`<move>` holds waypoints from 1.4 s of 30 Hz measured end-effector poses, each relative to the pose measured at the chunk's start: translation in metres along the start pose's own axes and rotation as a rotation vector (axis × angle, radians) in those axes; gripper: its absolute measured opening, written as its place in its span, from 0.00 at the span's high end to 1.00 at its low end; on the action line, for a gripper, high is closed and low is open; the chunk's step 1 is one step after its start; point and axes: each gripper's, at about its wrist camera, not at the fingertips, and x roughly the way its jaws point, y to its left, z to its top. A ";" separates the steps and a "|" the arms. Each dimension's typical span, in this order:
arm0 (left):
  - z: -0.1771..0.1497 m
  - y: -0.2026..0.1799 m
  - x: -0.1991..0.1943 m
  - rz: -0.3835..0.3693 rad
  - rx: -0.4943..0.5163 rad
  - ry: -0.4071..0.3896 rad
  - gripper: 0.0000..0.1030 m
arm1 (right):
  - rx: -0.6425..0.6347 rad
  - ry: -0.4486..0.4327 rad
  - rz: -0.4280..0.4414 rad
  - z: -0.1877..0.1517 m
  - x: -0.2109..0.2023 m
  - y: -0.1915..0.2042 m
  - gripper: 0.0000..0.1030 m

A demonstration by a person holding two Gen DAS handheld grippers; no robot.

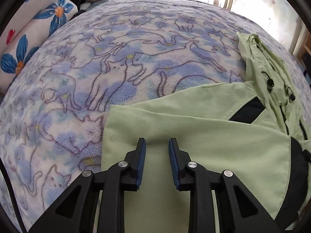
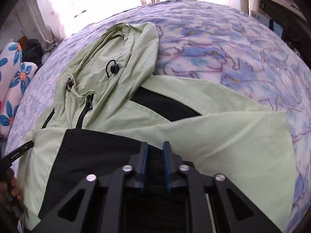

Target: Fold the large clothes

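Both the left gripper [image 1: 157, 142] and right gripper [image 2: 155, 145] hover parted, empty, over the pale-green hooded nylon jacket [image 2: 223, 136], whose slick folded sleeves may slide apart when pinched

Pale green hooded jacket [image 2: 223, 136] with black panels lies partly folded, hood toward frame top, filling the lower centre.
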 end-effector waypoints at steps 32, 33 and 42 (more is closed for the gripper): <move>-0.076 0.062 -0.181 0.055 -0.004 -0.088 0.76 | -0.055 -0.100 0.045 -0.081 -0.177 0.031 0.84; -0.080 0.065 -0.189 0.057 -0.005 -0.093 0.76 | -0.059 -0.105 0.054 -0.086 -0.184 0.033 0.84; -0.129 0.077 -0.250 0.040 0.021 -0.143 0.70 | -0.109 -0.138 0.071 -0.128 -0.230 0.040 0.84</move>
